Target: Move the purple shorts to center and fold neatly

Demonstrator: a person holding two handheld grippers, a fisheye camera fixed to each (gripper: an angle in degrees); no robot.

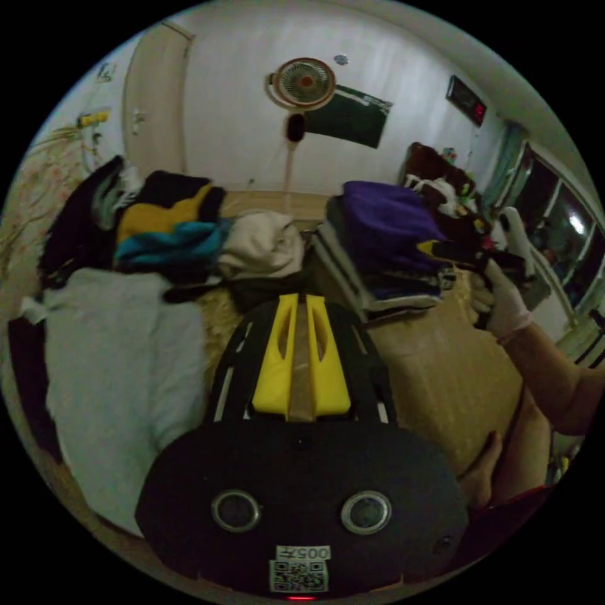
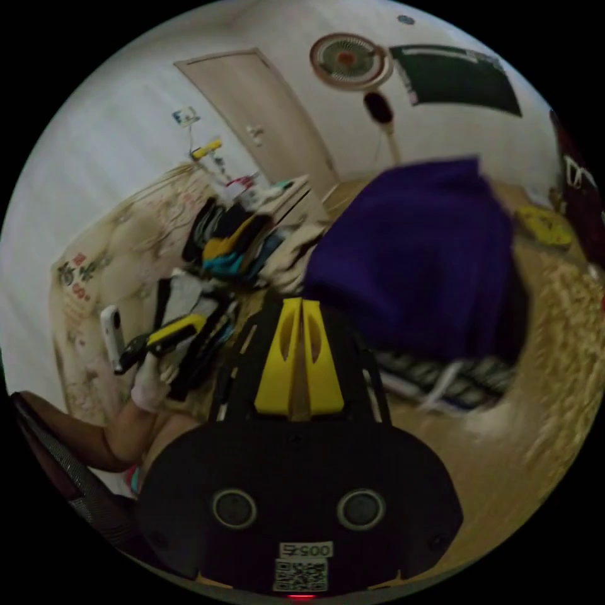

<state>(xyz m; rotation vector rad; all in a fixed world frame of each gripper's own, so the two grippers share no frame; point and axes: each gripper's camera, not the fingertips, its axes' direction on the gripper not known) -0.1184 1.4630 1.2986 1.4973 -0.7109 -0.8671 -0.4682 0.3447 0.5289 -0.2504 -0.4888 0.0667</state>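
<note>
The purple shorts [image 1: 386, 222] lie bunched on top of a stack of folded clothes [image 1: 391, 296] on a tan mat. My left gripper [image 1: 301, 297] is shut and empty, and it hovers short of the stack's near left corner. My right gripper [image 1: 435, 247], held by a gloved hand [image 1: 507, 305], comes in from the stack's right. In the right gripper view the purple shorts [image 2: 422, 252] loom large and blurred. The right gripper [image 2: 300, 302] has its yellow jaws together, tips at the shorts' lower left edge with no cloth between them. Farther left is the left gripper [image 2: 189, 322].
A loose heap of yellow, teal, black and cream clothes [image 1: 189, 236] lies behind the left gripper. A pale grey cloth [image 1: 120, 353] is spread to its left. A standing fan [image 1: 305, 82] and a door [image 2: 271, 120] are at the far wall. Bare mat [image 1: 441, 372] lies in front of the stack.
</note>
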